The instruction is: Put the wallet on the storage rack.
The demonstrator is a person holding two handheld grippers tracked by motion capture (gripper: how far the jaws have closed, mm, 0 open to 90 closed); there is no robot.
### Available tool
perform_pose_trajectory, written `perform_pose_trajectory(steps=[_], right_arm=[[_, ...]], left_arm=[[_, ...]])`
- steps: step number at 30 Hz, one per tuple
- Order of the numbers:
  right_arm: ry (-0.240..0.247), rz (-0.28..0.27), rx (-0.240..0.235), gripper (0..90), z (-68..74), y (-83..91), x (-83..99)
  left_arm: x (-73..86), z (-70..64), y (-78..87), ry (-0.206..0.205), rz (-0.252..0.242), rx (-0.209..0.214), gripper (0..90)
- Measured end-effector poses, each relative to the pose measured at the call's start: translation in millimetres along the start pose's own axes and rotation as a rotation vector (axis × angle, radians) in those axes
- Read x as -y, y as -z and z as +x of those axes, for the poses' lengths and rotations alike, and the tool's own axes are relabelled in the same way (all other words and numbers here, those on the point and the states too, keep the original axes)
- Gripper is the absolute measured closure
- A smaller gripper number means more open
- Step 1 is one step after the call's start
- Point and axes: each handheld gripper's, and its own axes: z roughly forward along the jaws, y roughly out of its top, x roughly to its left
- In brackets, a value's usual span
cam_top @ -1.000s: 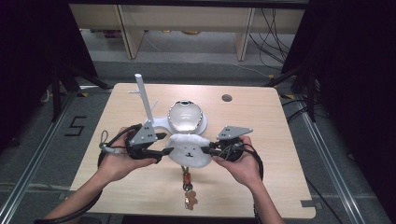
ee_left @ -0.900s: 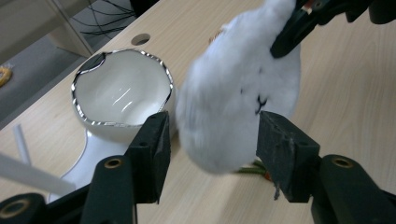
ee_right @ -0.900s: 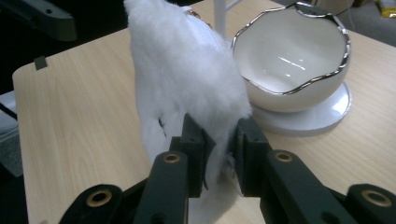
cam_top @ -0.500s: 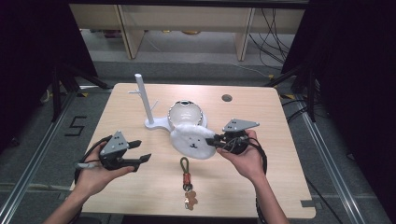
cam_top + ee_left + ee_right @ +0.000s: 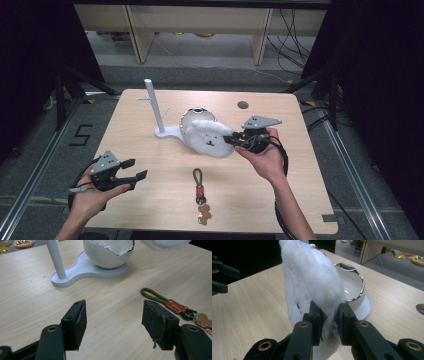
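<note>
Pouch (image 5: 210, 137) pinched in right gripper (image 5: 231, 139), held just over bowl stand (image 5: 172, 131); keychain (image 5: 200, 192) lies nearer; left gripper (image 5: 136, 169) gapes empty, well apart.

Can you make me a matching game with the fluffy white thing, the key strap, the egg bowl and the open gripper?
Things:
1. fluffy white pouch
2. keychain
3. egg-shaped bowl
4. left gripper

States:
A. open, holding nothing
B. sits on the white stand
C. pinched by the right gripper
D. lies flat on the table

Pairs: 1-C, 2-D, 3-B, 4-A
</note>
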Motion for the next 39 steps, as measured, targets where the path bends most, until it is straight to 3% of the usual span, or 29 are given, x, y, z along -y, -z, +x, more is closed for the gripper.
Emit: perform_pose_trajectory(steps=[10, 16, 17, 18, 22, 25, 26, 34, 36, 39], right_arm=[[0.023, -0.025, 0.036, 76.8, -13.9, -5.2, -20.6], [0.005, -0.036, 0.051, 76.8, -19.2, -15.0, -29.1], [0.005, -0.036, 0.051, 76.8, -19.2, -15.0, -29.1], [0.035, -0.023, 0.04, 76.8, -23.4, -17.7, -32.1], [0.017, -0.009, 0.037, 76.8, -23.3, -23.3, -35.0], [0.032, -0.009, 0.033, 76.8, -25.7, -31.1, -38.0], [0.011, -0.001, 0.031, 76.8, -24.6, -33.5, -38.5], [0.012, 0.009, 0.036, 76.5, -31.4, -58.9, -41.8], [0.006, 0.04, 0.029, 76.5, -33.1, -66.8, -42.5], [0.01, 0.044, 0.026, 76.5, -35.3, -73.2, -42.0]], left_arm=[[14.3, -3.1, -7.1, 0.028, 0.017, 0.015, 35.9], [16.8, -2.6, -8.0, 0.032, 0.017, 0.014, 35.8], [16.8, -2.6, -8.0, 0.032, 0.017, 0.014, 35.8], [16.9, -2.6, -8.1, 0.029, 0.018, 0.014, 35.8], [16.5, -2.6, -8.5, 0.027, 0.017, 0.015, 35.8], [16.1, -3.2, -8.9, 0.031, 0.019, 0.015, 35.7], [16.0, -3.4, -9.1, 0.032, 0.019, 0.017, 35.7], [17.1, -3.9, -10.1, 0.032, 0.02, 0.029, 35.7], [17.5, -3.5, -9.7, 0.04, 0.021, 0.025, 35.7], [17.8, -3.2, -9.5, 0.041, 0.018, 0.025, 35.7]])
